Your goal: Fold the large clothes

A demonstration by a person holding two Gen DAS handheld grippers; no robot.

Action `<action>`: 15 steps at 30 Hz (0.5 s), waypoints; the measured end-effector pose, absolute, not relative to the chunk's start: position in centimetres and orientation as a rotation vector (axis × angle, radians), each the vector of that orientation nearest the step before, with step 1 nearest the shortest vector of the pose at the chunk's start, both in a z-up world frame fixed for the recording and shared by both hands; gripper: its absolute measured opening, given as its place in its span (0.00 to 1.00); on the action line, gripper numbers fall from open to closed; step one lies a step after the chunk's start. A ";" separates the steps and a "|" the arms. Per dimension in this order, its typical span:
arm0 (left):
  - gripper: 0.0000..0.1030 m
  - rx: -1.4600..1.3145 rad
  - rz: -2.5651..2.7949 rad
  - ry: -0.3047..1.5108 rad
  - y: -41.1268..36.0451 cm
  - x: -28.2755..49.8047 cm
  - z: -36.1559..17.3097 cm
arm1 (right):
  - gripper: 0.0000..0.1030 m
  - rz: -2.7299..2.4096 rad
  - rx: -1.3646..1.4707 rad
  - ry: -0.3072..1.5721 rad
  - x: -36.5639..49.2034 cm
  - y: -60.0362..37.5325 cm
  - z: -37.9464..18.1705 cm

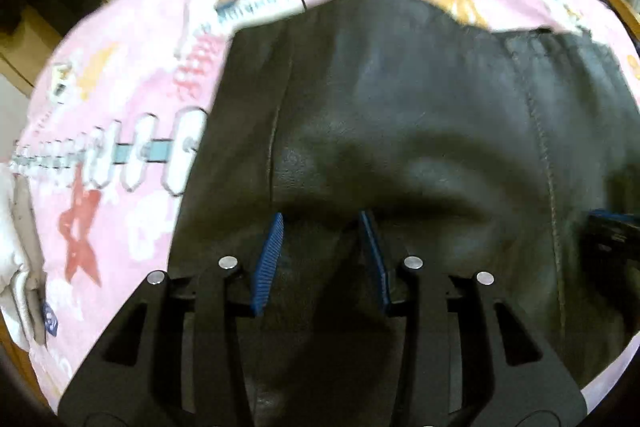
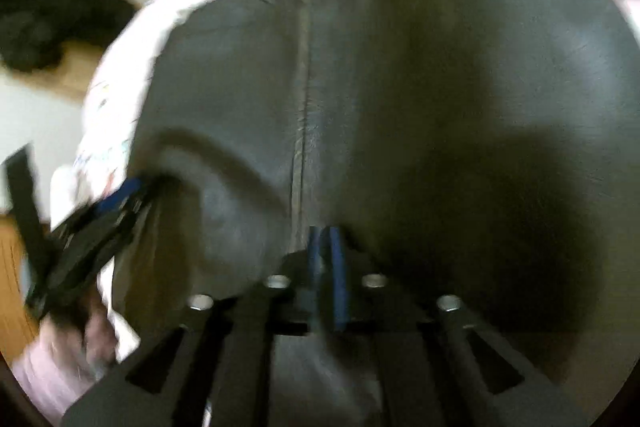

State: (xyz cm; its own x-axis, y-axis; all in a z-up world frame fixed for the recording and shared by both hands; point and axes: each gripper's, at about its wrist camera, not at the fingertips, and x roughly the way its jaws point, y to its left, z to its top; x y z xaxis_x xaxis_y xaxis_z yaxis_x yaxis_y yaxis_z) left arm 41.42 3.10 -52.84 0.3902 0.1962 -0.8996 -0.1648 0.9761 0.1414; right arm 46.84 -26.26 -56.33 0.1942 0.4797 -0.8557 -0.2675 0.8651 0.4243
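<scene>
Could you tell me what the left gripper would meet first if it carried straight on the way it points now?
Most likely the dark leather garment. The left gripper points down at a raised fold of it, its fingers apart. The pink printed sheet lies underneath. Depth is unclear, so contact may already be made.

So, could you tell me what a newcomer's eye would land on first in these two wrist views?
The large dark leather-like garment fills the middle of both views, a stitched seam running down it. Under it lies a pink printed cloth with a red star at left. The left gripper has its blue-padded fingers apart around a raised fold; the right gripper has its pads nearly together at the garment's near edge.
</scene>
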 end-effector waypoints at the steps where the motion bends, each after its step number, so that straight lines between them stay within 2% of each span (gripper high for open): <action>1: 0.38 0.017 0.228 1.128 2.7 40.9 -52.1 | 0.53 0.501 0.219 1.175 44.8 -28.6 -54.4; 2: 0.38 0.000 0.223 1.093 2.0 40.1 -50.8 | 0.69 0.476 0.249 1.090 42.5 -31.0 -52.8; 3: 0.38 -0.011 0.212 1.065 1.3 39.6 -49.6 | 0.74 0.449 0.266 1.053 41.0 -32.6 -52.1; 6: 0.38 0.005 0.144 1.073 -1.2 39.9 -48.1 | 0.77 0.312 0.445 1.021 35.7 -38.3 -51.5; 11: 0.36 0.001 0.082 1.132 -4.2 40.0 -47.3 | 0.80 0.089 1.076 1.017 27.1 -44.4 -55.7; 14: 0.27 0.041 0.096 1.149 -4.7 39.2 -46.5 | 0.80 -0.005 1.247 1.070 25.3 -44.8 -59.1; 15: 0.19 0.045 0.097 1.150 -4.4 39.1 -46.4 | 0.80 -0.010 1.254 1.079 25.6 -43.7 -59.8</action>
State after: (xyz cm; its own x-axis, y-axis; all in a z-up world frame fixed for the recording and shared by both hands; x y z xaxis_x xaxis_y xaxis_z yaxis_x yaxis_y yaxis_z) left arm 39.12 -4.41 -46.44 0.4048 0.1001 -0.9089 -0.0538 0.9949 0.0857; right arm 25.62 -43.73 -59.81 0.5391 0.5298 -0.6547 0.5414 0.3776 0.7512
